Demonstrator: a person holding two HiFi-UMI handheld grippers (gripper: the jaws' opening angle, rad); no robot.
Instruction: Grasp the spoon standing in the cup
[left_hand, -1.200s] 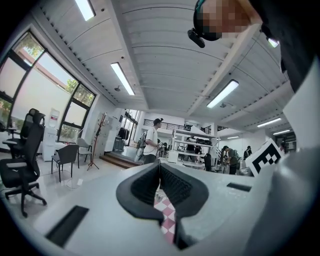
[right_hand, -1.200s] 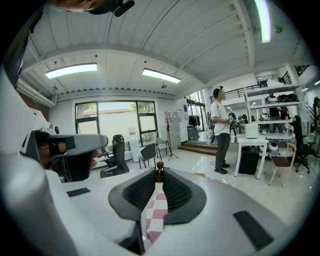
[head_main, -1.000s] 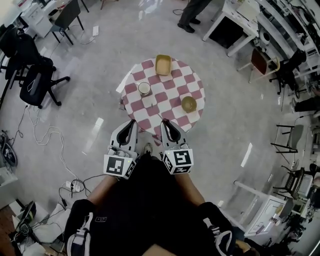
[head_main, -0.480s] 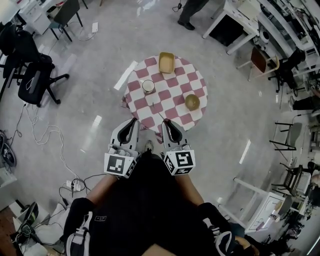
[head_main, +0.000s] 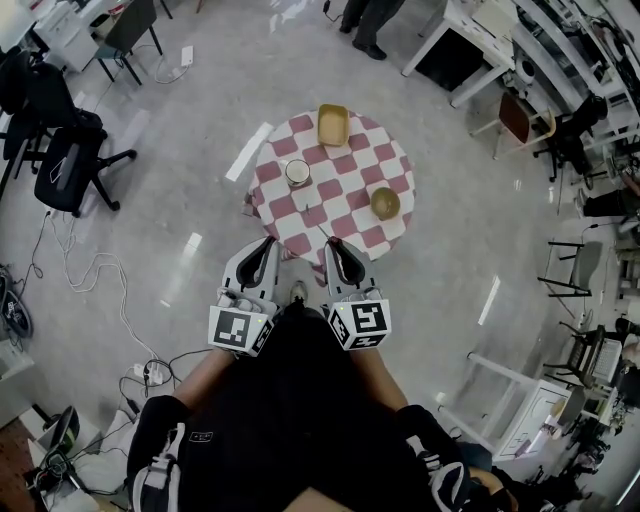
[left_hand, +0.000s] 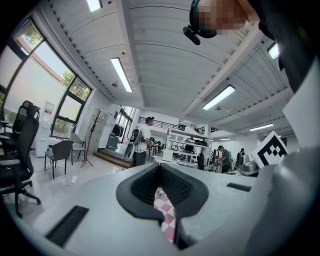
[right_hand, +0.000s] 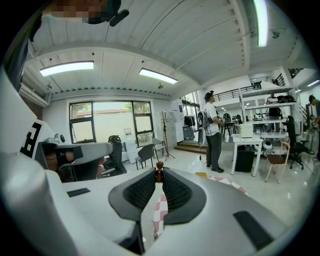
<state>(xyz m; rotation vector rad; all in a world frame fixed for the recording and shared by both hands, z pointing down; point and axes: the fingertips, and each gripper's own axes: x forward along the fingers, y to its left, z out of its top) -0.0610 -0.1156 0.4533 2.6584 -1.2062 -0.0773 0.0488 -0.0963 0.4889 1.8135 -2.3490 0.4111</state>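
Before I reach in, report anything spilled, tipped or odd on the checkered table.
Nothing stands out: the cup, yellow dish and bowl sit upright and apart on the tablecloth, no spill visible.

The tablecloth (head_main: 345, 206) is checked cloth, the floor (head_main: 180, 120) smooth and glossy, the left gripper (head_main: 266, 246) and right gripper (head_main: 331, 246) matt grey plastic
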